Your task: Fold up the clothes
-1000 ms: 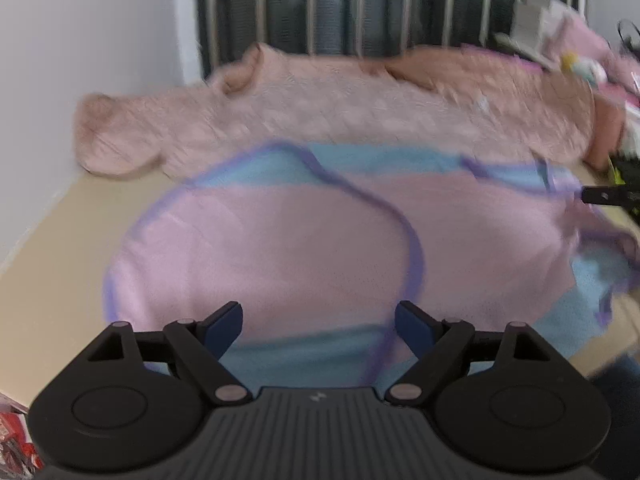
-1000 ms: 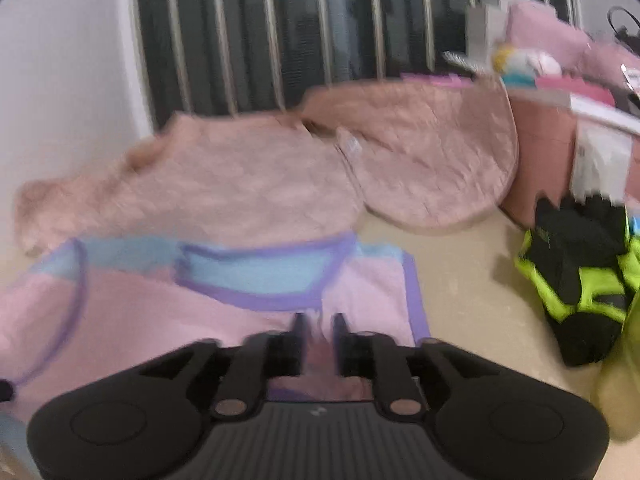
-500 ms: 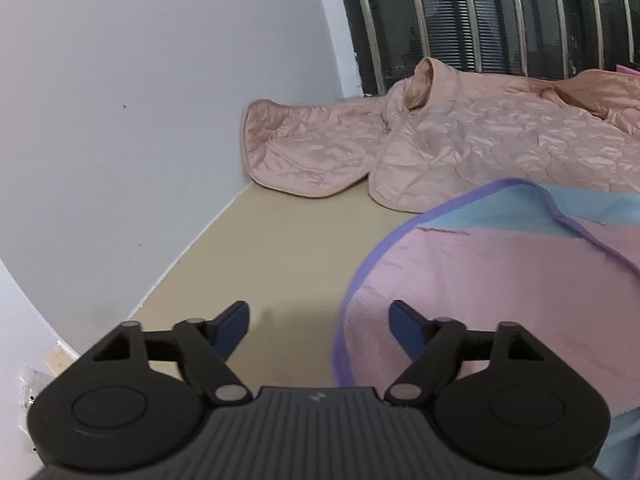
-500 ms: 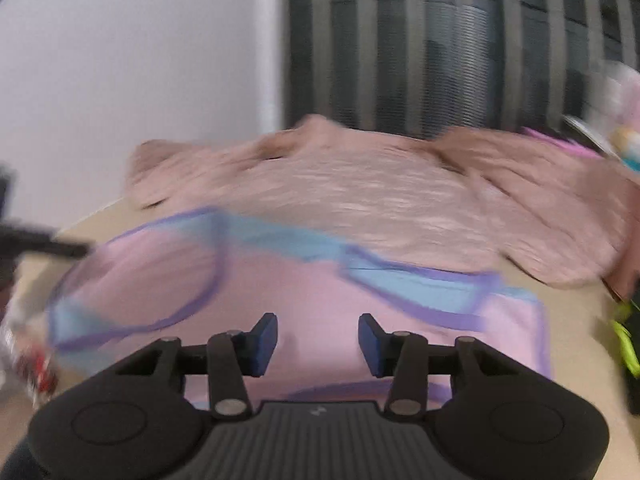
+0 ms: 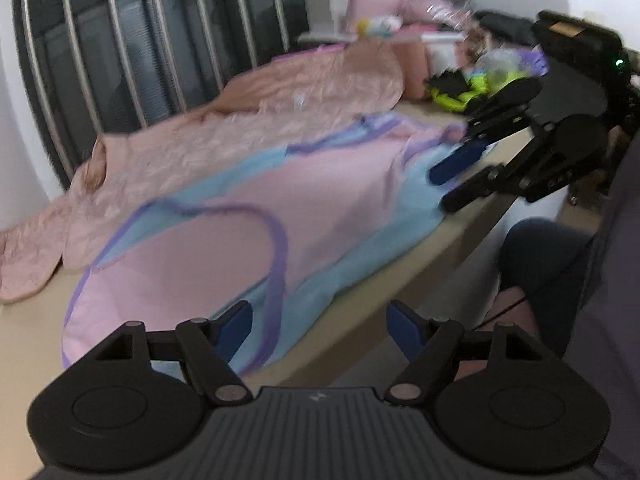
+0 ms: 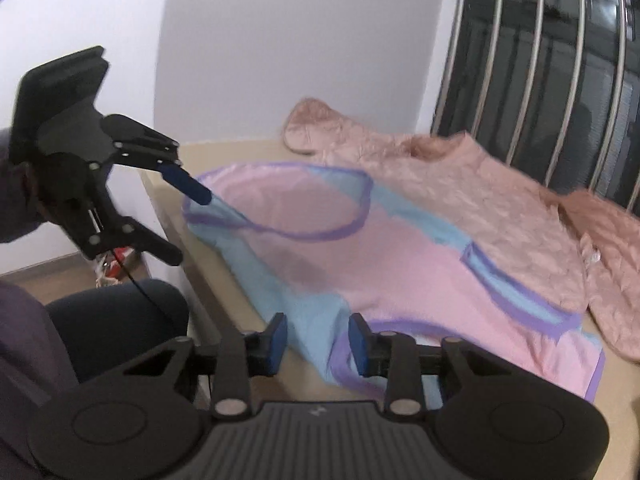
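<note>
Swinging back from the bare left corner of the desk [image 5: 32, 344], my left gripper [image 5: 320, 322] now faces the pink-and-blue sleeveless top [image 5: 256, 216] again, jaws closing but still wide, its left pad over the purple-trimmed armhole and nothing pinched yet. My right gripper [image 6: 316, 340] has rolled round to the top's right end at the near edge; its jaws are narrowing around the blue hem, not pressing. I judge both ends are being taken for a fold.

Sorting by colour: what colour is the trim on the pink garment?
Purple trim, clearest in the right wrist view.
</note>
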`<state>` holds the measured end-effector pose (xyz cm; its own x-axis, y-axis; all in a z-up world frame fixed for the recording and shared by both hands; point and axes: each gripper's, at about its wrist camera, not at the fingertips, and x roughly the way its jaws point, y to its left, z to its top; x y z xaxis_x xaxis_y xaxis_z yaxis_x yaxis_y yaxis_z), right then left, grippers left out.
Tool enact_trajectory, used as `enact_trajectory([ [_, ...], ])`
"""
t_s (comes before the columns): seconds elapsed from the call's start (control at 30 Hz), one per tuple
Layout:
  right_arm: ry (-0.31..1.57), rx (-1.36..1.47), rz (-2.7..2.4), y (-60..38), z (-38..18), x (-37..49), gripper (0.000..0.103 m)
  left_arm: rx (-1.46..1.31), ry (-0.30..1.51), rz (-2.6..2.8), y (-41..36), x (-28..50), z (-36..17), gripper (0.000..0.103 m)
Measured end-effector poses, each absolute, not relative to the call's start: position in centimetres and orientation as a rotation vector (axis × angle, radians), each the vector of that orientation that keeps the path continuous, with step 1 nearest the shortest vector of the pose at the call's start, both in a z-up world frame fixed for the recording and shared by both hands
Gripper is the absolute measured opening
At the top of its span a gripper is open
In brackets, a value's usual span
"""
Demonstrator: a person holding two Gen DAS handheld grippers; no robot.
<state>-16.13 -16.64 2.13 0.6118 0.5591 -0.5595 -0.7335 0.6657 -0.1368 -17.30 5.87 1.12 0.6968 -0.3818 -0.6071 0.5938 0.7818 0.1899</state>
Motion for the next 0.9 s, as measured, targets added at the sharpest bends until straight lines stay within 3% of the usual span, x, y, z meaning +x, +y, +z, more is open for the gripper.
enact_trajectory([
  [0.03, 0.524, -0.37, 0.76, -16.6, 1.9, -16.0, 0.02, 0.384, 0.592, -0.563, 6.2, -17.1, 1.0, 0.059],
  [0.1, 0.535, -0.358, 0.742, -17.0, 1.5, -15.9, 0.005, 0.367, 0.615, -0.569, 6.8, -16.7, 0.7, 0.056],
  [0.37, 0.553, -0.304, 0.776, -18.9, 1.1, -16.3, 0.003, 0.257, 0.649, -0.609, 9.8, -15.8, 1.2, 0.038],
  [0.47, 0.549, -0.317, 0.787, -19.2, 1.2, -16.8, 0.004, 0.212, 0.652, -0.611, 10.7, -15.5, 1.2, 0.019],
  [0.5, 0.536, -0.318, 0.778, -19.3, 1.2, -17.0, 0.013, 0.197, 0.656, -0.609, 10.9, -15.4, 1.2, 0.01],
  [0.53, 0.535, -0.319, 0.779, -19.4, 1.2, -17.1, 0.014, 0.178, 0.665, -0.609, 11.2, -15.2, 1.3, 0.005],
  [0.63, 0.541, -0.328, 0.789, -19.4, 0.9, -17.2, 0.016, 0.157, 0.674, -0.611, 11.7, -15.0, 1.4, 0.002],
  [0.67, 0.545, -0.317, 0.791, -19.4, 0.9, -17.2, 0.013, 0.158, 0.674, -0.611, 11.7, -15.1, 1.4, 0.002],
  [0.7, 0.548, -0.305, 0.793, -19.4, 0.9, -17.2, 0.003, 0.16, 0.674, -0.609, 11.8, -15.1, 1.4, 0.002],
  [0.9, 0.489, -0.306, 0.767, -19.3, 2.6, -16.1, 0.003, 0.133, 0.62, -0.602, 12.2, -13.5, 3.3, 0.002],
])
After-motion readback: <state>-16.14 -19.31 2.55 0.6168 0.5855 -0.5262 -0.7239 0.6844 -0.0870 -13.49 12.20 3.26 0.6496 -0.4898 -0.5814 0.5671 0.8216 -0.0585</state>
